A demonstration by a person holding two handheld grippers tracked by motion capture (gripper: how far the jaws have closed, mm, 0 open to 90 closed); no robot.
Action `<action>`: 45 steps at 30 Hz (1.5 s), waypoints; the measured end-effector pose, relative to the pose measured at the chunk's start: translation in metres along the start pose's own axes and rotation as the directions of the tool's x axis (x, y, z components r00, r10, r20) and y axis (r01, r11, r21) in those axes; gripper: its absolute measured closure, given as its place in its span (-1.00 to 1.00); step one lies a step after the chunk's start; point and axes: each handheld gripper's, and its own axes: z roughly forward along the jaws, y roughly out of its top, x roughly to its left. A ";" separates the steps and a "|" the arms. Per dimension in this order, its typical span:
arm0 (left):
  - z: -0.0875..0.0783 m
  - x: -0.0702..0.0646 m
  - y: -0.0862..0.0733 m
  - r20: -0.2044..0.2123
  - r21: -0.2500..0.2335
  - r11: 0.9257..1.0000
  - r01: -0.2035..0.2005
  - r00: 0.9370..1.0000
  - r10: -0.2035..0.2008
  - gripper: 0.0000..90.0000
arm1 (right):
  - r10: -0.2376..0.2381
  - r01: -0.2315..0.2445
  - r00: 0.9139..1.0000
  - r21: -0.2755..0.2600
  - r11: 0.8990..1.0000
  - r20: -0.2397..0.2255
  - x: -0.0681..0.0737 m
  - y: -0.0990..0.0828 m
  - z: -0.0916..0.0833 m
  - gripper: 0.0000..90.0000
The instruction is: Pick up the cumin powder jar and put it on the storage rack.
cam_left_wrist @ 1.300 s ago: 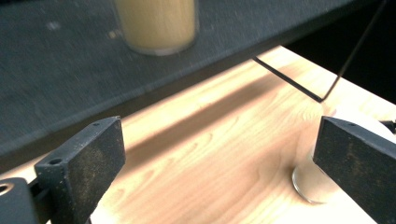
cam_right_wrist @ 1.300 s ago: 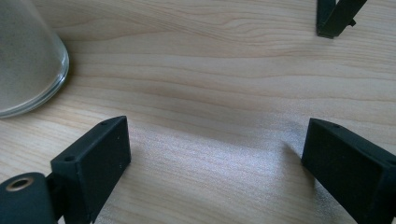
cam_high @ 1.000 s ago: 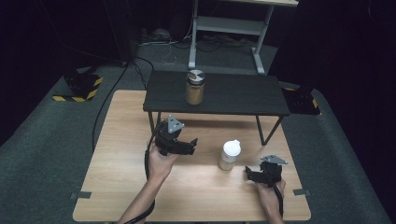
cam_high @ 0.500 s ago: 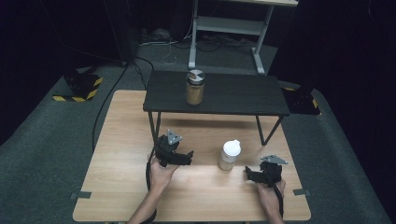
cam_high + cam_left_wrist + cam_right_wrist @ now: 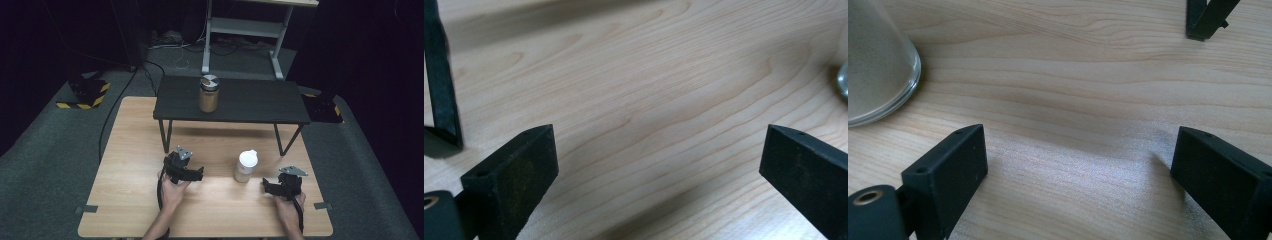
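A white-capped jar (image 5: pixel 246 166) of pale powder stands on the wooden table (image 5: pixel 130 150), between my two grippers. Left of it, my left gripper (image 5: pixel 196 173) rests low over the table, pointing right toward the jar. Its jaws are open (image 5: pixel 659 145) over bare wood, and a sliver of the jar's glass (image 5: pixel 843 80) shows at the right edge. Just right of the jar, my right gripper (image 5: pixel 267 186) points left and is also open (image 5: pixel 1080 145). The jar's base (image 5: pixel 873 65) sits beyond its left jaw. A second jar (image 5: pixel 209 93) with a metal lid stands on the black bench (image 5: pixel 260 102).
The low black bench spans the back half of the table on thin legs (image 5: pixel 164 135). One leg (image 5: pixel 441 90) stands left of my left gripper, and a foot (image 5: pixel 1205 17) lies beyond my right gripper. Dark carpet surrounds the table, and a cable (image 5: pixel 112 112) trails off to the left.
My left gripper has come back from the bench toward the near edge and dropped lower, still open. The right gripper and both jars have stayed put.
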 end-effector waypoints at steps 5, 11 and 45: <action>0.008 -0.002 -0.004 -0.002 0.014 1.000 0.007 1.000 -0.007 -0.95 | 0.000 0.000 1.000 0.000 1.000 0.000 0.000 0.000 0.000 -0.84; 0.012 -0.004 -0.006 -0.010 0.028 1.000 0.011 1.000 -0.010 -0.95 | 0.000 0.000 1.000 0.000 1.000 0.000 0.000 0.000 0.000 -0.84; 0.018 -0.017 -0.011 -0.063 0.048 0.999 -0.023 0.998 0.027 -0.99 | 0.000 0.000 1.000 0.000 1.000 0.000 0.000 0.000 0.000 -0.84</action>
